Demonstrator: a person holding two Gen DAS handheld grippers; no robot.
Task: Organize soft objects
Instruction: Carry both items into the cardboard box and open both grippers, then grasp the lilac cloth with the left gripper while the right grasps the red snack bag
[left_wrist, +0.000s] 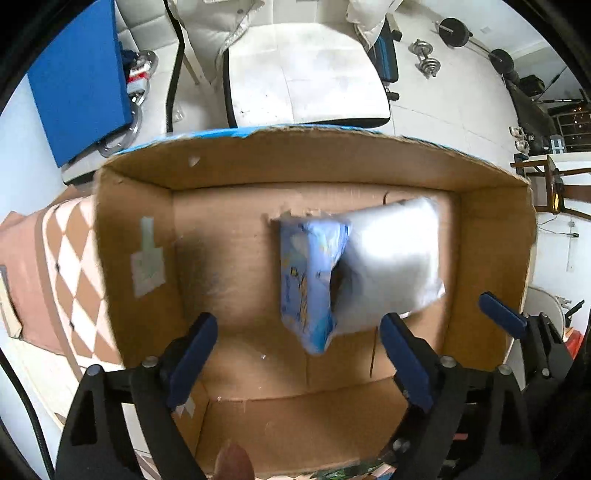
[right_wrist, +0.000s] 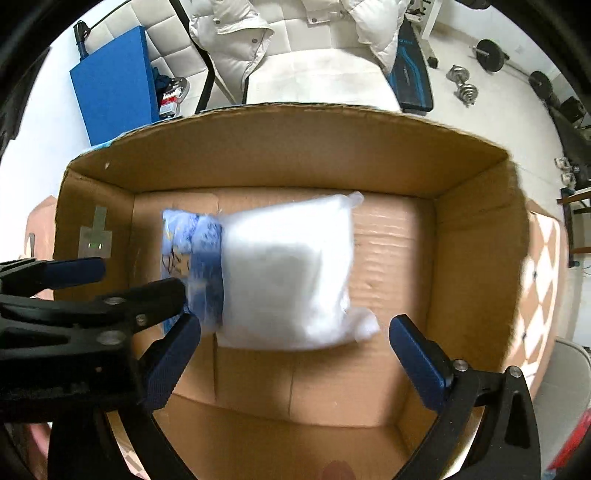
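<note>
A brown cardboard box (left_wrist: 295, 158) (right_wrist: 295, 147) stands open below both grippers. Inside it are a white soft pack (left_wrist: 395, 266) (right_wrist: 288, 273) and a blue printed soft pack (left_wrist: 306, 273) (right_wrist: 207, 266), side by side, touching and blurred. My left gripper (left_wrist: 295, 325) points down into the box, open, with nothing pressed between its blue pads; it shows at the left edge (right_wrist: 118, 280) of the right wrist view. My right gripper (right_wrist: 295, 325) is open above the white pack, its pads apart from it. One of its fingers (left_wrist: 502, 314) shows at the box's right wall.
A blue board (left_wrist: 81, 92) leans behind the box at the left. A white seat cushion (left_wrist: 306, 74) with a white jacket (right_wrist: 236, 44) lies beyond the far wall. Dumbbells (left_wrist: 424, 59) sit on the floor. A brown-and-white checkered cloth (left_wrist: 74, 277) lies left of the box.
</note>
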